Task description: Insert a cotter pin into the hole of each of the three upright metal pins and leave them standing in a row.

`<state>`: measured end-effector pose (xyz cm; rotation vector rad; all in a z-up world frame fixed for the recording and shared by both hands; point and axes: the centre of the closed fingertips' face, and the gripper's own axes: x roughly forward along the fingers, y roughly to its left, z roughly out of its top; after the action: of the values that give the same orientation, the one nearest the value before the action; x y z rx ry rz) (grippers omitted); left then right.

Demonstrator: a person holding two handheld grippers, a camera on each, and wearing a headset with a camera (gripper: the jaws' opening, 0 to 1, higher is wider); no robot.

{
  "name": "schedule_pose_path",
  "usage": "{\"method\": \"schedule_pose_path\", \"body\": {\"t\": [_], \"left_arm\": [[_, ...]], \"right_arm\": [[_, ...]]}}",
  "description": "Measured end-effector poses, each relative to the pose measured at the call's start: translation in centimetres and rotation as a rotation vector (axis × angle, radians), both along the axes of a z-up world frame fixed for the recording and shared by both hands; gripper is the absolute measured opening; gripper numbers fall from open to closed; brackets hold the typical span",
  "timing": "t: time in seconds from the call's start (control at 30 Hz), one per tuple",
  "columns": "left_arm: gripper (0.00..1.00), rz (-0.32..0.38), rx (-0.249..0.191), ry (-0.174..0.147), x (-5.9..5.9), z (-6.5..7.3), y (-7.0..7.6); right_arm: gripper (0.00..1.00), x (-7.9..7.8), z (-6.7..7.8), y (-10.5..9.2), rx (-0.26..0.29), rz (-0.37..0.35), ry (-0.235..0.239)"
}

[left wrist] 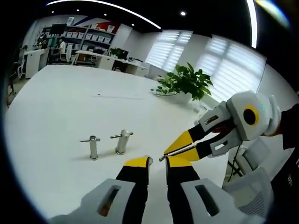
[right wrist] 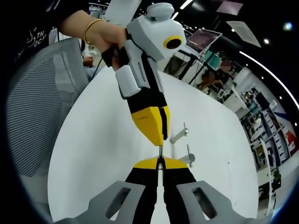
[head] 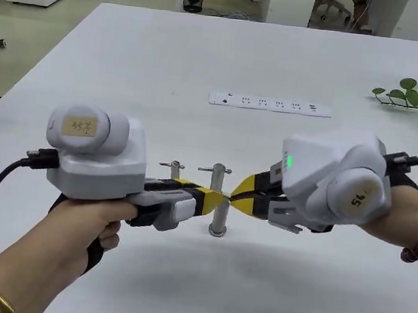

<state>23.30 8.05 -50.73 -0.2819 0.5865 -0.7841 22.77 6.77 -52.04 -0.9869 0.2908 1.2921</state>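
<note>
While the left gripper point(left wrist: 158, 163) pinches the upright metal pin point(head: 219, 217) near its top between almost closed jaws, coming from the pin's nine o'clock, the right gripper point(right wrist: 160, 164) at three o'clock is clamped tight on a thin cotter pin point(right wrist: 160, 152). Two fitted pins point(left wrist: 122, 142) stand toward eleven o'clock.

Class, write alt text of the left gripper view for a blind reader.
The right gripper reaches in from the right, a thin cotter pin pinched in its yellow jaws, just past the yellow tips of the left gripper. Behind, two upright metal pins, each with a pin through it, stand on a white table.
</note>
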Motion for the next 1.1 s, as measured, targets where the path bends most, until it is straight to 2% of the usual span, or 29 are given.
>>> {"method": "schedule_pose_path", "body": {"t": [0.07,0.4,0.7,0.87,1.07,1.1], "left_arm": [[0.07,0.002,-0.02,0.009,-0.06,0.1,-0.09],[0.01,-0.002,-0.057,0.022,-0.19,0.19,-0.36],[0.0,-0.013,-0.075,0.015,-0.4,0.33,-0.64],[0.0,-0.044,-0.06,-0.037,-0.56,0.63,-0.79],[0.0,-0.058,-0.057,-0.056,-0.55,0.67,-0.8],[0.0,-0.062,-0.055,-0.064,-0.55,0.71,-0.81]], "right_arm": [[0.0,0.0,0.07,0.1,0.003,0.0,-0.003],[0.0,-0.05,0.26,0.36,0.015,-0.005,-0.001],[0.0,-0.11,0.33,0.3,0.022,-0.008,0.001],[0.0,-0.17,0.43,0.26,0.04,-0.019,0.025],[0.0,-0.03,0.37,0.11,0.054,-0.043,0.054],[0.0,0.02,0.31,0.03,0.065,-0.06,0.076]]}}
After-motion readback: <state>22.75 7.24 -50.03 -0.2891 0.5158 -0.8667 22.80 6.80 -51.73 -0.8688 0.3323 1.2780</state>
